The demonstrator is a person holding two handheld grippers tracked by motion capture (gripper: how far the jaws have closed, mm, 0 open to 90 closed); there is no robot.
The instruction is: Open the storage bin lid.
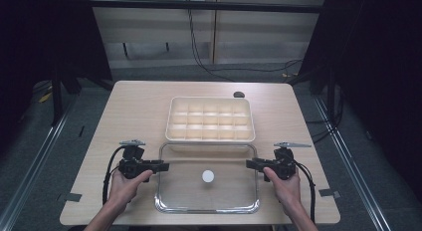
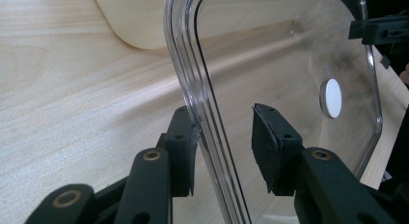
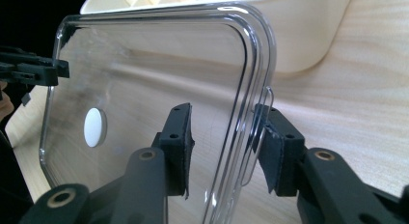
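A clear plastic lid [image 1: 184,191] with a white round disc [image 1: 208,176] at its middle lies on the table in front of a cream compartment box [image 1: 171,119]. My left gripper [image 1: 164,166] stands open at the lid's left edge. In the left gripper view the rim [image 2: 193,64] runs between the jaws of the left gripper [image 2: 224,132], close to the left pad, with a gap to the right pad. My right gripper [image 1: 250,164] is open at the right edge. There the rim [image 3: 255,64] passes between the jaws of the right gripper [image 3: 224,130], near the right pad.
The wooden table [image 1: 134,106] has bare room left and right of the box. A small dark object [image 1: 239,95] lies near the far edge. Cables [image 1: 224,69] run over the floor beyond the table. Dark curtains hang at both sides.
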